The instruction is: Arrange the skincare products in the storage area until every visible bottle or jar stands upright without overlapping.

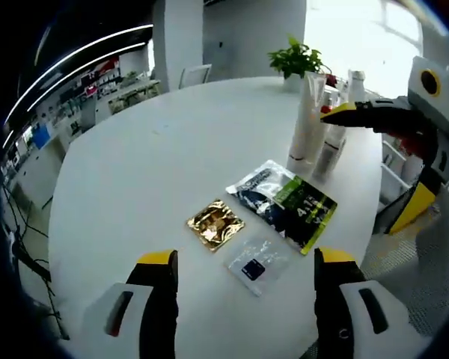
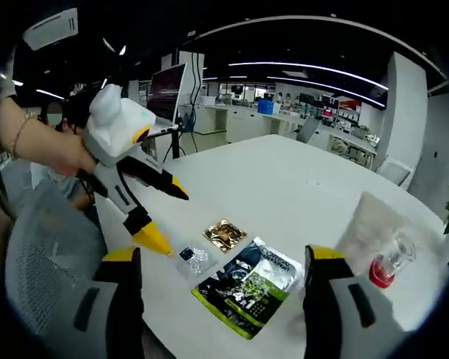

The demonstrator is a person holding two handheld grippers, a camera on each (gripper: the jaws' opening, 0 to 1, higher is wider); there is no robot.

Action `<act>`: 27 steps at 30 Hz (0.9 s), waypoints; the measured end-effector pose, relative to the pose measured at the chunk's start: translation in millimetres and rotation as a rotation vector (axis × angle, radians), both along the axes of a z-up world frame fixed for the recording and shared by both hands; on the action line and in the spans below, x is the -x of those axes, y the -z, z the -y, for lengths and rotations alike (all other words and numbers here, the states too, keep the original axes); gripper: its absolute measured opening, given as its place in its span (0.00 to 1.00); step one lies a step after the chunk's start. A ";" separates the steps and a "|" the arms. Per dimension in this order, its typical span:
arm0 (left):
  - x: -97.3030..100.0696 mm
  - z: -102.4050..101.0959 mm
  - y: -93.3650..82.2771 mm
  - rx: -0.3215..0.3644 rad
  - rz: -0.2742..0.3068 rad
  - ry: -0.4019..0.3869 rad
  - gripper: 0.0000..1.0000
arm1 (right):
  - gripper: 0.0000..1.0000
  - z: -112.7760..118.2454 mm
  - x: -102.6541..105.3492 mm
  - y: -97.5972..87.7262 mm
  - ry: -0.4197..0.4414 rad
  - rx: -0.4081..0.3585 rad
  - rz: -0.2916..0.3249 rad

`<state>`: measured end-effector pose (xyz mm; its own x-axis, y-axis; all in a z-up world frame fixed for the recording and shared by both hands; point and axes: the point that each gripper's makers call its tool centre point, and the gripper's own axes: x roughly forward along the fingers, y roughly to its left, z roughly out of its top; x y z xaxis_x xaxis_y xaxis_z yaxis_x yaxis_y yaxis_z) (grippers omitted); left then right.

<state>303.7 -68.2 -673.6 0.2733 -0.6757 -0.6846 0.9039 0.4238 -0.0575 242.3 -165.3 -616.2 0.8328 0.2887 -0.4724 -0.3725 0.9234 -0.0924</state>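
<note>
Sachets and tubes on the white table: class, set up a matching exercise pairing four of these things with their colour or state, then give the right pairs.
Things:
1. small square sachet
2. large packet
3. small pouch
4. tall tube

Descriptions:
A. white, standing upright
B. clear, with a dark square inside
C. shiny gold, lying flat
D. dark blue and green, lying flat

Pairs: 1-C, 2-D, 3-B, 4-A

The right claw (image 2: 223, 299) hangs spread above a green sachet (image 2: 247, 288) on the white counter (image 2: 284, 187). A gold packet (image 2: 225, 234) lies beside it. The left claw (image 2: 165, 217) gapes nearby.
</note>
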 end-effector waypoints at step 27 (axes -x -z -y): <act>45.7 -39.1 -17.8 0.101 -0.032 -0.133 0.97 | 1.00 113.0 62.4 20.2 0.425 -0.193 -0.030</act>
